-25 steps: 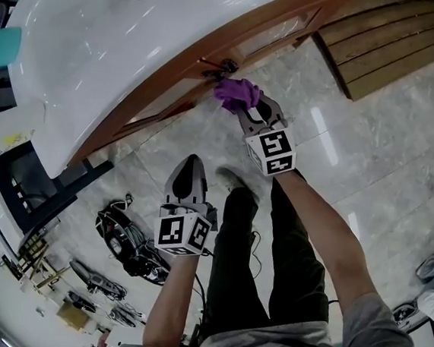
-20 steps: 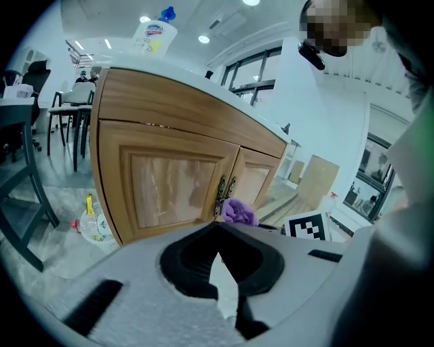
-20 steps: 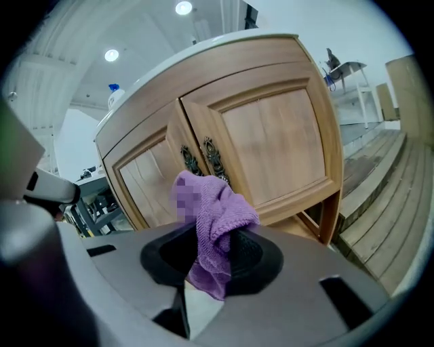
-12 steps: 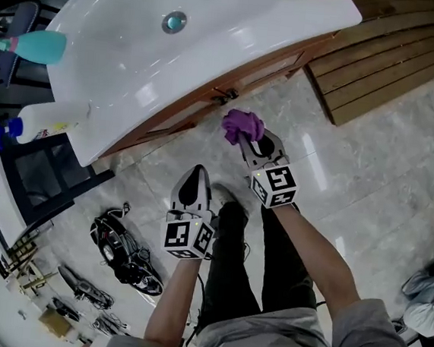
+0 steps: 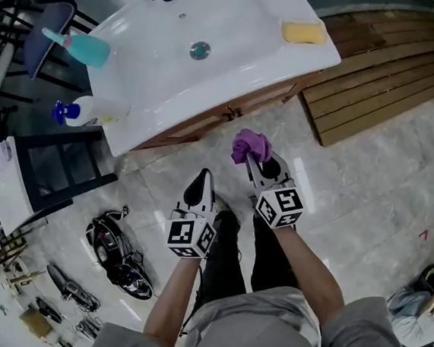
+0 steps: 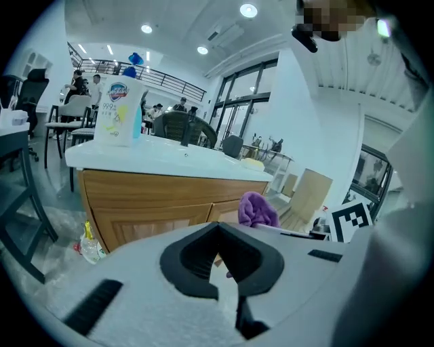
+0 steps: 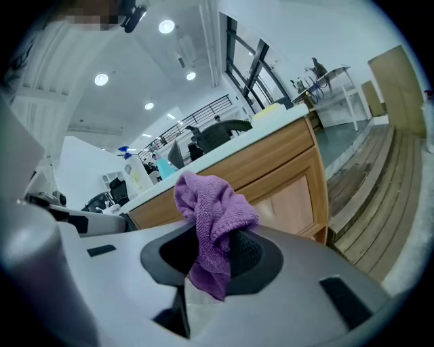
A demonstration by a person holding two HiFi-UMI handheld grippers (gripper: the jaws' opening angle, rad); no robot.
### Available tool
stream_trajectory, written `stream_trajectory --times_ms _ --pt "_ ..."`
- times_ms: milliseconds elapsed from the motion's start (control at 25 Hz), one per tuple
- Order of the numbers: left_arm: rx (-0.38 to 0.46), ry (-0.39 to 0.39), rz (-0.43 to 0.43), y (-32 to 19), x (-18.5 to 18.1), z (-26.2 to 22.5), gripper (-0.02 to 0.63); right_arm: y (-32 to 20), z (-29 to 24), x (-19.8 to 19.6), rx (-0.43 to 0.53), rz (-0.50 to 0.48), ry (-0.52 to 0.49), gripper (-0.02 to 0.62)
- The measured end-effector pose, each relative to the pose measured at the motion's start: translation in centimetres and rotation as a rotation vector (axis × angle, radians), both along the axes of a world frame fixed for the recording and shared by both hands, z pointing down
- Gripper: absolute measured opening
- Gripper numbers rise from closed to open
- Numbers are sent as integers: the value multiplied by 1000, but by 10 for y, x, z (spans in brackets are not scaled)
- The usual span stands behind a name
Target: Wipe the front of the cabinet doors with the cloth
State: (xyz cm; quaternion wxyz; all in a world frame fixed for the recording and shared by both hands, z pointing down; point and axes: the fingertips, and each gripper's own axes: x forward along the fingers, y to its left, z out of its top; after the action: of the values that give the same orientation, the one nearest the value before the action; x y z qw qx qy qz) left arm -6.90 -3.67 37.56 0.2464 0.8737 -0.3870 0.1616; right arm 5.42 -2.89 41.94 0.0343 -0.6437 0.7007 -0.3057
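The wooden cabinet doors (image 5: 227, 110) run under a white sink counter (image 5: 237, 41). A purple cloth (image 5: 250, 145) is bunched at the tip of my right gripper (image 5: 260, 162), which is shut on it. Cloth and gripper hover over the floor a short way in front of the doors, not touching them. In the right gripper view the cloth (image 7: 211, 207) sticks up from the jaws with the doors (image 7: 278, 179) behind. My left gripper (image 5: 200, 189) is lower left of the cloth, shut and empty. The left gripper view shows the doors (image 6: 149, 202) and the cloth (image 6: 256, 209).
A yellow sponge (image 5: 304, 32), a teal bottle (image 5: 84, 48) and a white spray bottle (image 5: 93, 109) stand on the counter. A slatted wooden platform (image 5: 380, 66) lies to the right. A black shelf unit (image 5: 57, 169) and black gear (image 5: 114, 247) are to the left on the marble floor.
The cloth was against the cabinet door by the handle a second ago. My right gripper has drawn back from the door with it. The head view now takes in more of the counter.
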Motion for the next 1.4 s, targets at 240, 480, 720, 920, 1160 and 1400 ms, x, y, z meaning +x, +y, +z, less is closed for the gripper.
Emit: stream_trajectory --times_ms 240,480,720,920,1160,1400 --pt "38 29 38 9 9 -72 9 7 -81 3 57 -14 8 95" --pt "82 64 75 12 17 -142 9 10 -168 -8 138 -79 44 95" --pt "170 94 126 11 11 -209 9 12 -247 -32 220 -131 104 95" --pt "257 131 136 0 1 -254 9 9 -296 -42 287 -154 147 96" --pt "348 159 152 -3 -3 -295 9 10 -334 -51 344 -157 213 95" --pt "399 174 164 4 -1 -312 9 10 -358 -54 378 -149 222 95"
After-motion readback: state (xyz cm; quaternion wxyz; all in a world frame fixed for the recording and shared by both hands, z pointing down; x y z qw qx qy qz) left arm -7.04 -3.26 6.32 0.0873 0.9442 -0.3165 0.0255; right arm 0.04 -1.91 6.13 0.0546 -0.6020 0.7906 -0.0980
